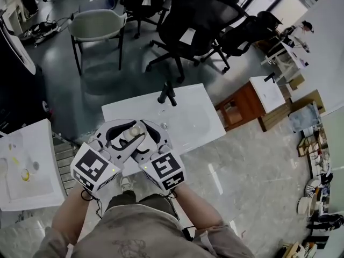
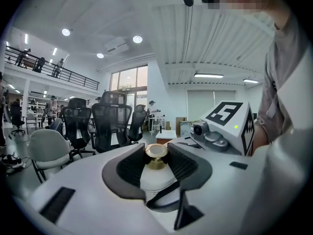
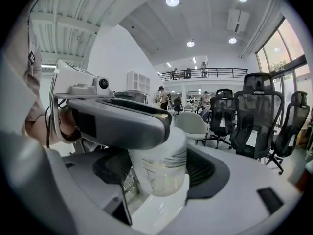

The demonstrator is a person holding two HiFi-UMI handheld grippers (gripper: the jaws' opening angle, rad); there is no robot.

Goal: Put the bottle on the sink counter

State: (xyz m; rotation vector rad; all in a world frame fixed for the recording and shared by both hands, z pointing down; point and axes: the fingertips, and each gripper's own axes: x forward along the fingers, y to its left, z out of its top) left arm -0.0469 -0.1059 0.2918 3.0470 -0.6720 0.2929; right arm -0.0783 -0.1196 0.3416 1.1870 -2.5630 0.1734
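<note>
A small white bottle [image 1: 133,131] with a gold cap [image 2: 156,152] hangs in the air just in front of the person's body, over the near edge of the white sink counter [image 1: 188,123]. My left gripper [image 1: 124,135] is shut on its neck just under the cap. In the left gripper view the bottle [image 2: 156,180] stands upright between that gripper's [image 2: 156,164] ribbed pads. My right gripper [image 1: 146,138] is shut on the bottle's body [image 3: 160,166]. In the right gripper view its own jaws [image 3: 159,173] flank the body, and the left gripper's jaw [image 3: 122,121] crosses above.
A black faucet [image 1: 167,94] stands at the counter's far edge. A wooden cabinet [image 1: 242,107] sits to the right. Office chairs [image 1: 196,20] and a pale chair [image 1: 97,26] stand beyond. A white table [image 1: 37,144] with small items is at the left.
</note>
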